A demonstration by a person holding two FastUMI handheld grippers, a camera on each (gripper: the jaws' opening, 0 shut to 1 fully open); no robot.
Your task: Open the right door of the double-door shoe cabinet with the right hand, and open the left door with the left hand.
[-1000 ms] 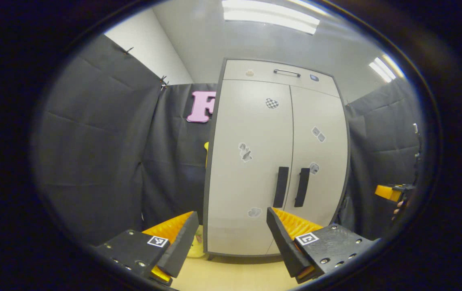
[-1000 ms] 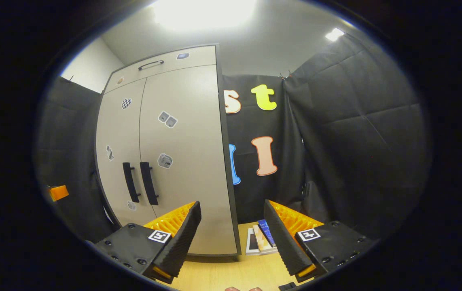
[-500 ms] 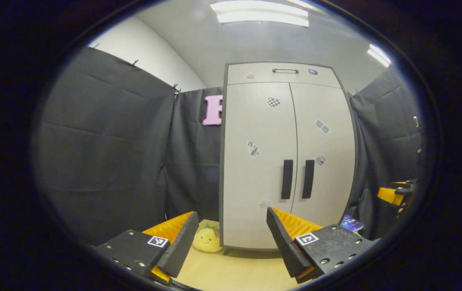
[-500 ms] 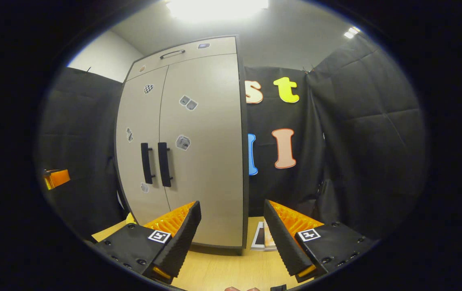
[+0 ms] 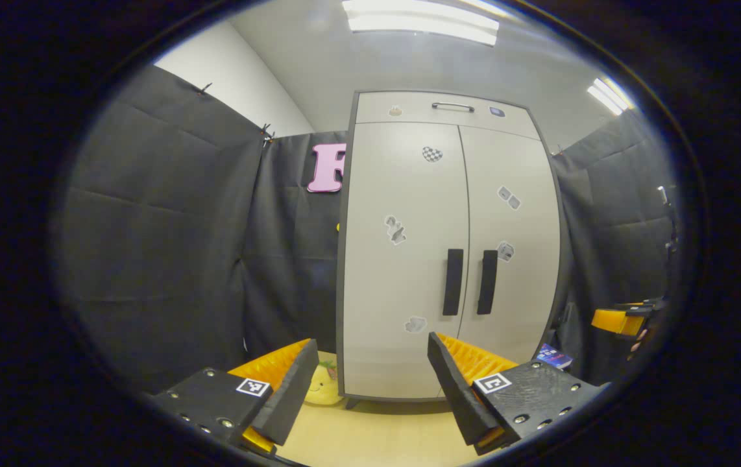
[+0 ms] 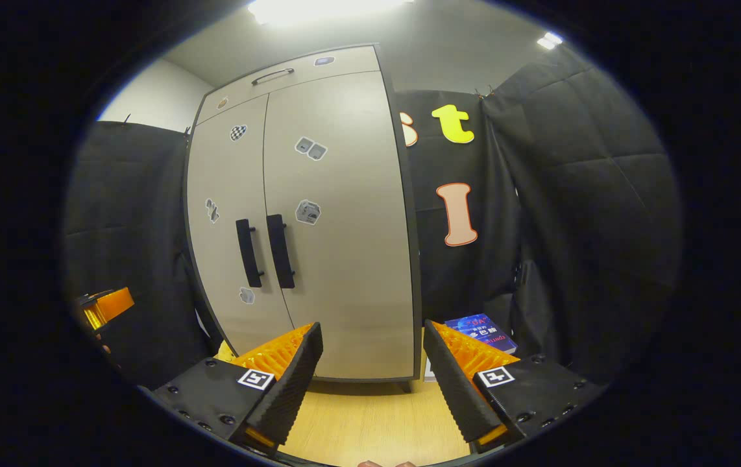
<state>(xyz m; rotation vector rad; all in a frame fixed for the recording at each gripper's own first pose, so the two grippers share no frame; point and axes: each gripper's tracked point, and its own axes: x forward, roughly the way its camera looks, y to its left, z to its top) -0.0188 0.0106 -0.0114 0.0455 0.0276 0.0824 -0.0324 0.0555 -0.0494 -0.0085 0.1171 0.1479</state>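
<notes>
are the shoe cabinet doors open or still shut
Shut. The left door and right door lie flush with only a thin seam between them, handles side by side, in both gripper views. No interior shows.

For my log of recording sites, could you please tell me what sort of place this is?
It looks like a staged recording booth, not a home: black cloth walls surround a tall pale grey double-door shoe cabinet on a light wooden floor, under ceiling strip lights.
</notes>
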